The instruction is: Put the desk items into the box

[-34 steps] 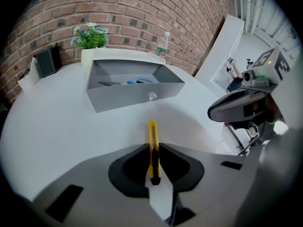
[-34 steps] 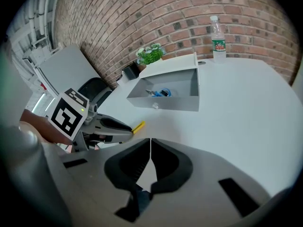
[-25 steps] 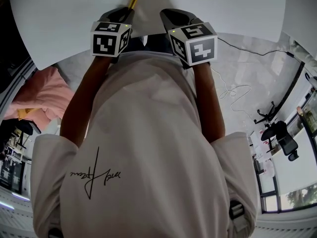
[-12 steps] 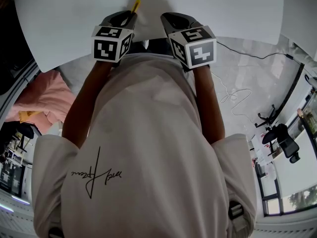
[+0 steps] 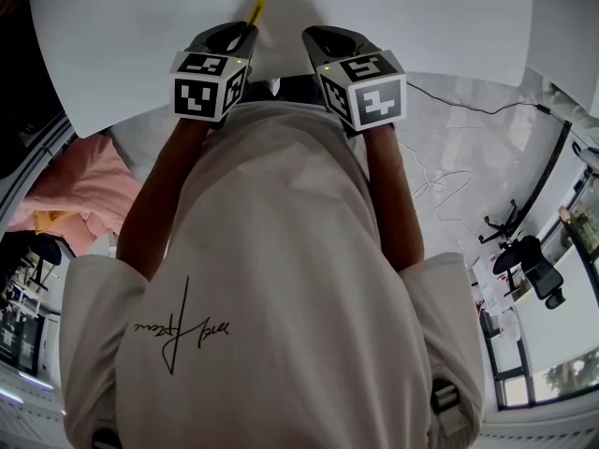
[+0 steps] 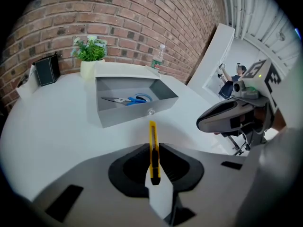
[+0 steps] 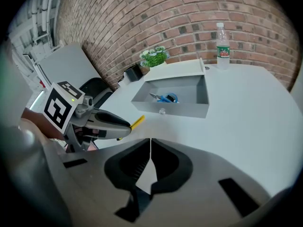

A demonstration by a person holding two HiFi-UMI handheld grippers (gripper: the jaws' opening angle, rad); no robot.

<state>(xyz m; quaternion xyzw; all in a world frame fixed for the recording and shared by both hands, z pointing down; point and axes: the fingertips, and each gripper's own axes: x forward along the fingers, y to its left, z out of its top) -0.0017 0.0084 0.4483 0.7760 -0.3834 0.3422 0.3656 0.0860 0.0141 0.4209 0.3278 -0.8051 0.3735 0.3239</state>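
L: left gripper jaws pinch yellow utility knife by its rear, tip jutting past fingertips toward grey box ahead, looks lined up for drop-in | R: right gripper jaws pressed together, empty, parked alongside, probably keeping clear | box: blue-handled scissors already inside

The left forearm and right forearm reach toward 12 o'clock. The left gripper angles downward, its fingers clamped on a yellow utility knife. At its 3 o'clock, the right gripper is closed and empty.
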